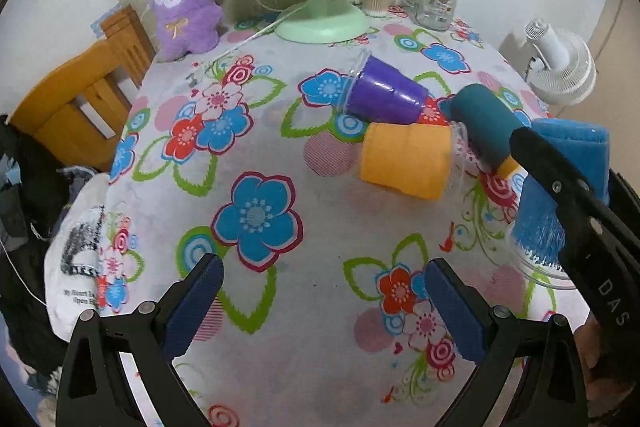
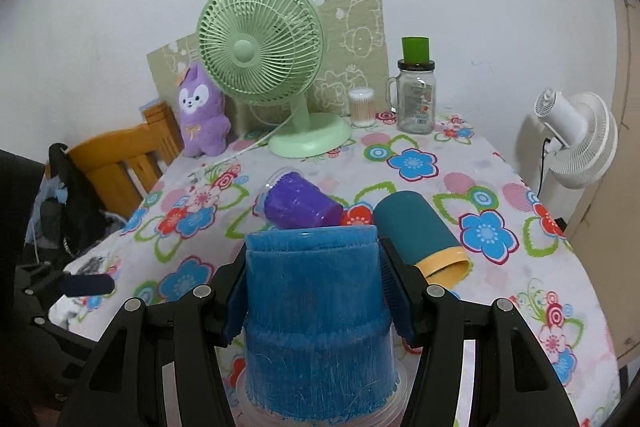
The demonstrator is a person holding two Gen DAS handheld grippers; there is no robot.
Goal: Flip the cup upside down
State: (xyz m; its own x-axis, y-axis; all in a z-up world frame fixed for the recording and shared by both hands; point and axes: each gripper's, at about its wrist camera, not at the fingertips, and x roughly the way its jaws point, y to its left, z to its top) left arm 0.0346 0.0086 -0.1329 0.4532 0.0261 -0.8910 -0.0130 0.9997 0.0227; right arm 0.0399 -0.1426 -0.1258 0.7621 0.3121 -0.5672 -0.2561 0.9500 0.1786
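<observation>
Floral tablecloth (image 2: 500, 187): right hand-held gripper (image 2: 312, 291) pinches scuffed blue cup (image 2: 316, 327), rim down; left hand-held gripper (image 1: 320, 311) spread.

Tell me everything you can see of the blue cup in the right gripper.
The blue cup looks like clear plastic lined or coated in scuffed, fuzzy-looking blue. It is inverted: the narrower closed base is up, the wide clear rim is down at the flowered tablecloth; whether it touches can't be told. The right gripper clamps it, one pad on each side of its upper half. Nothing else visibly touches it.
</observation>
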